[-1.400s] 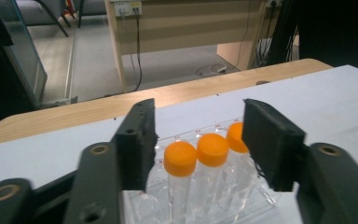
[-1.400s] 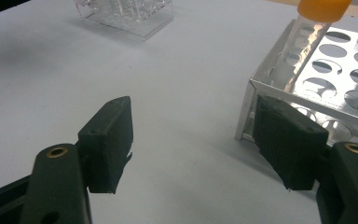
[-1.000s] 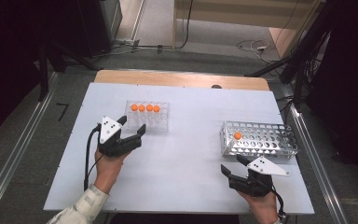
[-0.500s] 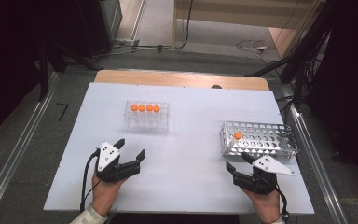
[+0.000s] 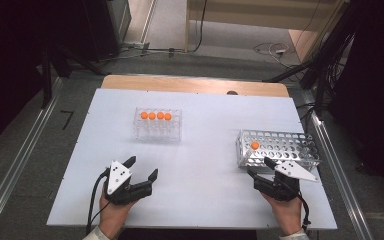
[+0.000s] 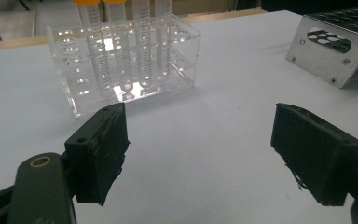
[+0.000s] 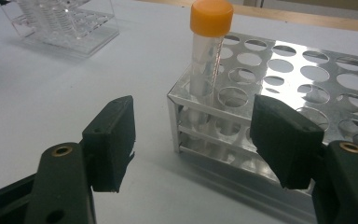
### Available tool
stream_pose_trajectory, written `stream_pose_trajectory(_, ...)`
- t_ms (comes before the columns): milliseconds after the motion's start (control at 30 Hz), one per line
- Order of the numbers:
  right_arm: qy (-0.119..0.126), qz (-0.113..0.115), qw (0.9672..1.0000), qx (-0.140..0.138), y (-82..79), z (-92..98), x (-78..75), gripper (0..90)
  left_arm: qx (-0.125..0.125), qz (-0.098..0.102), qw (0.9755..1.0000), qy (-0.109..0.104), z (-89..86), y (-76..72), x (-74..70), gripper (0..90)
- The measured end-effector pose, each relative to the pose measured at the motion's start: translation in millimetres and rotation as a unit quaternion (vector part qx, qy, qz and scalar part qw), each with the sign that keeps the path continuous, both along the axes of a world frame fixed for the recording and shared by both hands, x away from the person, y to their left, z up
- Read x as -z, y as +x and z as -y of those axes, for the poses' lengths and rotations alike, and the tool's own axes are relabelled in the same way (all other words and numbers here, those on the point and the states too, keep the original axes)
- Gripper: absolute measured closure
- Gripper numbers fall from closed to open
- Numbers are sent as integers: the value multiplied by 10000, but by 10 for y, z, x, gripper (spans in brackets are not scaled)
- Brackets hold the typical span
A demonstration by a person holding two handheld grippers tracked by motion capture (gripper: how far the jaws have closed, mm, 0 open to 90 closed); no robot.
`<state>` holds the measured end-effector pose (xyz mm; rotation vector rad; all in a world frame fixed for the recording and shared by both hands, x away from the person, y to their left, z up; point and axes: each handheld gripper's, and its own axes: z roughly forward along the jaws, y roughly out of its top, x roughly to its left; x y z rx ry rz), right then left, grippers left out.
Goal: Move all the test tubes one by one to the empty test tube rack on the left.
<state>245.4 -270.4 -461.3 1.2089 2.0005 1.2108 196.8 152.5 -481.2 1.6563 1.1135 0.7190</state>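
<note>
Jaws of both grippers stand wide apart with nothing between them. Left gripper sits near the front edge of the white bench, with open surface between it and the clear plastic rack (four orange-capped tubes upright in its back row). Right gripper, jaws closing slightly, hovers just beside the metal perforated rack by the right edge, which holds one orange-capped tube at its near corner.

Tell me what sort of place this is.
Probably a lab or test bench: a clear rack with four orange-capped tubes, a metal rack with one tube, and a white table framed by rails and loose cables.
</note>
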Motion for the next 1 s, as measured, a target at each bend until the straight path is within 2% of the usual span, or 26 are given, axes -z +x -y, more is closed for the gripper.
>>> stream_pose_trajectory(233,7,27,10000,48,84,-3,-10,297,10,-21,10000,9,3,4,8,189)
stream_pose_trajectory(800,13,84,10000,41,158,-49,-30,314,-17,-40,10000,-9,-5,16,19,189)
stream_pose_trajectory(1000,9,128,9999,61,193,-68,-25,365,-11,-41,10000,-22,-5,16,21,190)
